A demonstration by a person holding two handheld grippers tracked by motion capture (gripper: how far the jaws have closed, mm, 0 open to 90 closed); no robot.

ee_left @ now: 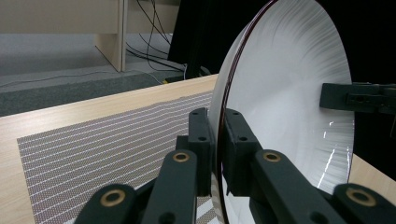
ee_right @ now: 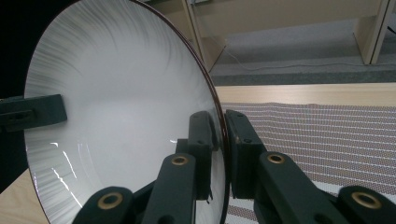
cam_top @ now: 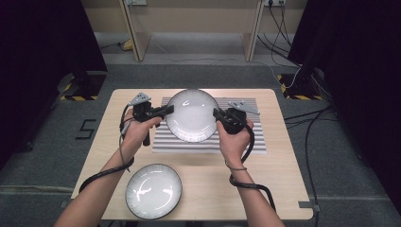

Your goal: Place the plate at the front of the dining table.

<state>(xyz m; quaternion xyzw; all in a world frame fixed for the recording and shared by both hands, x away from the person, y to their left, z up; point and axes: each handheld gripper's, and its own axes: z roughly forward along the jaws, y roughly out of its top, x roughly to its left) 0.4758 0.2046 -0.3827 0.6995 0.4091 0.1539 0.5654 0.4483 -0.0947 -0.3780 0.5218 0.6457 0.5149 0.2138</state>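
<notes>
A white plate (cam_top: 191, 115) with a dark rim is held above the striped mat (cam_top: 257, 139), tilted so its face looks toward me. My left gripper (cam_top: 166, 110) is shut on its left rim, and my right gripper (cam_top: 218, 114) is shut on its right rim. In the left gripper view the plate (ee_left: 285, 88) stands on edge between the jaws of the left gripper (ee_left: 217, 149), with the other gripper's jaw on the far rim. In the right gripper view the plate (ee_right: 121, 98) stands the same way, its rim pinched in the right gripper (ee_right: 222, 149).
A second white plate (cam_top: 153, 190) lies flat on the wooden table (cam_top: 279, 184) near its front edge, left of centre. Beyond the table are a grey floor, wooden furniture legs and cables. Black stands flank both sides.
</notes>
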